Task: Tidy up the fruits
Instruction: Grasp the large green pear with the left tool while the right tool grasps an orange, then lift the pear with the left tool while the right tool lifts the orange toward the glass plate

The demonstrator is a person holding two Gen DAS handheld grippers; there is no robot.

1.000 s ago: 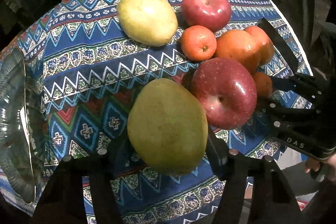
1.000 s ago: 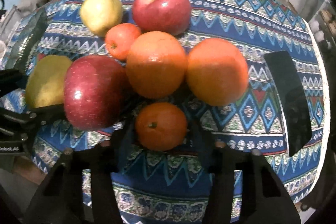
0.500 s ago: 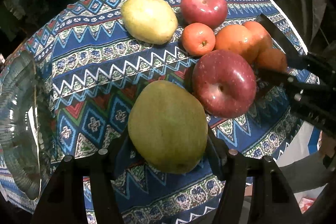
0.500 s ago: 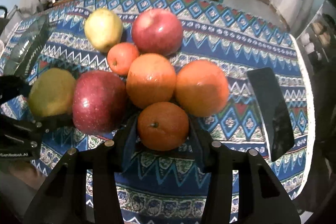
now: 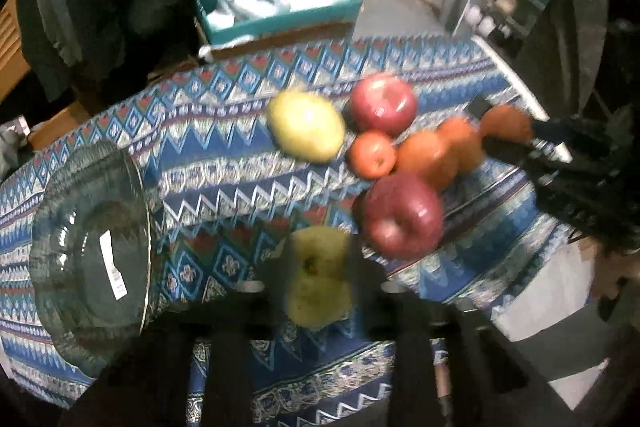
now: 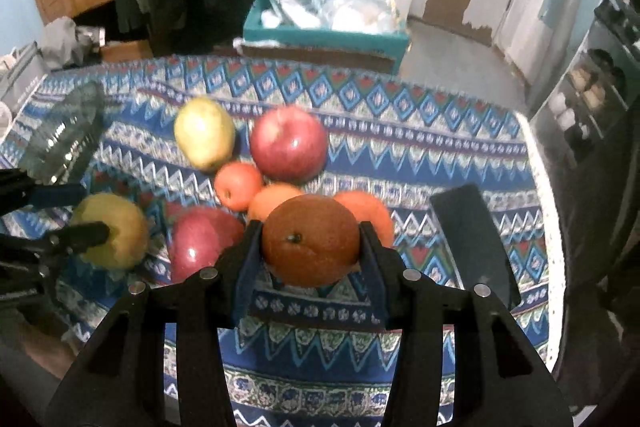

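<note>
Two fruits are up at once: left tool (image 5: 320, 275) clenched on a pear (image 5: 318, 277) near the glass bowl (image 5: 90, 251), right tool (image 6: 310, 247) grasping a mandarin (image 6: 310, 239) above the surface (image 6: 420, 155). I'd bowl the pear first, low and gently.

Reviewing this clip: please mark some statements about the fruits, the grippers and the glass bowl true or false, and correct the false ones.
1. The right gripper is shut on an orange. True.
2. The left gripper holds a red apple. False: it holds a yellow-green pear; the nearer red apple lies on the tablecloth beside it.
3. The glass bowl already holds fruit. False: only a white label shows inside it.
4. A second pear lies next to another red apple at the far side of the pile. True.
5. A dark flat object lies on the cloth to the right of the fruits in the right wrist view. True.
</note>
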